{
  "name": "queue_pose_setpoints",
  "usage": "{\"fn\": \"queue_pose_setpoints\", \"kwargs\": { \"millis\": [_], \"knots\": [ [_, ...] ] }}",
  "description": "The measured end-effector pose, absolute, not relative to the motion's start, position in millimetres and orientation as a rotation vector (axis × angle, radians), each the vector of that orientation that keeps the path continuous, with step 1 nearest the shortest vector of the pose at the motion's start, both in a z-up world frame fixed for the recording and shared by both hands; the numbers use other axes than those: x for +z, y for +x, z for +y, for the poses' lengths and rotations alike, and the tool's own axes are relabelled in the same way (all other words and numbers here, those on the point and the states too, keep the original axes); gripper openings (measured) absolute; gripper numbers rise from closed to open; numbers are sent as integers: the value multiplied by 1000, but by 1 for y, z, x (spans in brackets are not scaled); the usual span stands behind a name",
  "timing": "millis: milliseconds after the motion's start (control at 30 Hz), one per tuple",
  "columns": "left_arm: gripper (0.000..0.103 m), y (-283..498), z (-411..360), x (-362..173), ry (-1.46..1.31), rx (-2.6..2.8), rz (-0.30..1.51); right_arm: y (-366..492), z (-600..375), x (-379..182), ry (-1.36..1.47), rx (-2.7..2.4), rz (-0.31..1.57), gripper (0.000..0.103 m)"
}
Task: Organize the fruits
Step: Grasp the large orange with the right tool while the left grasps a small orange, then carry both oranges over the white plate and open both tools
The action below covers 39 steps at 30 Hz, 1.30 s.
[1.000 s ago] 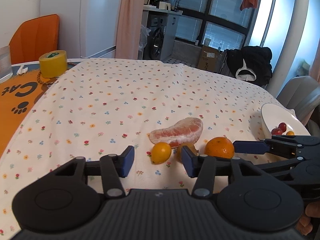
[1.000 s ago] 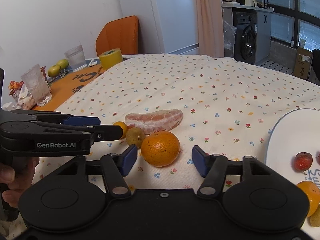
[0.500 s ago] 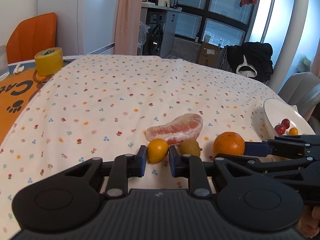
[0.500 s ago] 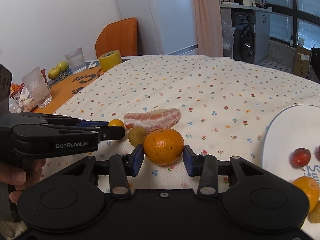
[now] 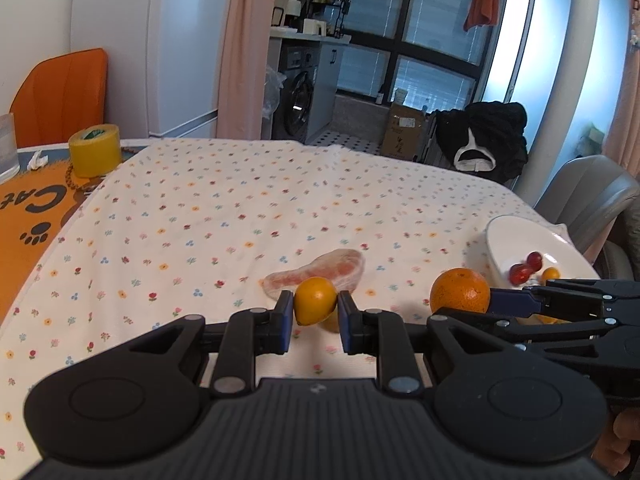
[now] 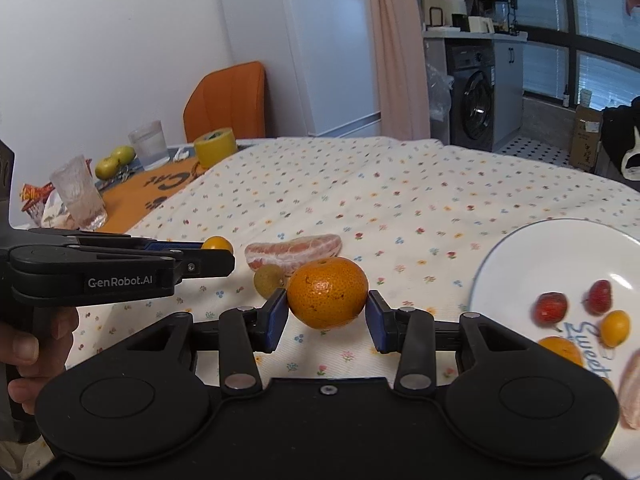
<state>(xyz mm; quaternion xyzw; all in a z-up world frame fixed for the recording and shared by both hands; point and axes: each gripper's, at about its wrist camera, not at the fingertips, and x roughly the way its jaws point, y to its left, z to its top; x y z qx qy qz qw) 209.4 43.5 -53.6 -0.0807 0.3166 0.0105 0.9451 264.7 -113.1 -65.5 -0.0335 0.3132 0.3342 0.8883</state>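
Note:
My left gripper [image 5: 313, 314] is shut on a small yellow-orange kumquat [image 5: 315, 300], held just above the flowered cloth. My right gripper [image 6: 327, 311] is shut on a large orange mandarin [image 6: 328, 298], also lifted off the cloth. On the cloth behind them lie a peeled pomelo segment [image 6: 294, 251] and a small brownish round fruit [image 6: 269, 279]. A white plate [image 6: 520, 248] at the right holds red fruits [image 6: 552, 307], a kumquat [image 6: 615, 327] and other pieces. In the left wrist view the mandarin [image 5: 460, 290] and right gripper [image 5: 560, 304] show at the right, near the plate [image 5: 504, 236].
A yellow tape roll [image 5: 95, 149], glasses [image 6: 78, 196], green apples [image 6: 114, 160] and snack packets sit on the orange mat at the far left. An orange chair [image 6: 226, 98] stands behind the table, a grey chair [image 5: 588, 196] at the right. A hand [image 6: 24, 344] holds the left gripper.
Both grippers have closed on their fruit and lifted: the left took the kumquat, the right took the mandarin. The brownish fruit and pomelo segment stay on the cloth.

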Motion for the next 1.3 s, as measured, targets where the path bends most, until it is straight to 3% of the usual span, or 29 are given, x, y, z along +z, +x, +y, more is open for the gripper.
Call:
{"fn": "queue_pose_setpoints", "kwargs": {
  "millis": [1300],
  "knots": [
    [22,220,-62,-25,-114,-195,578,242,-251,-40,22,420,538,40]
  ]
}}
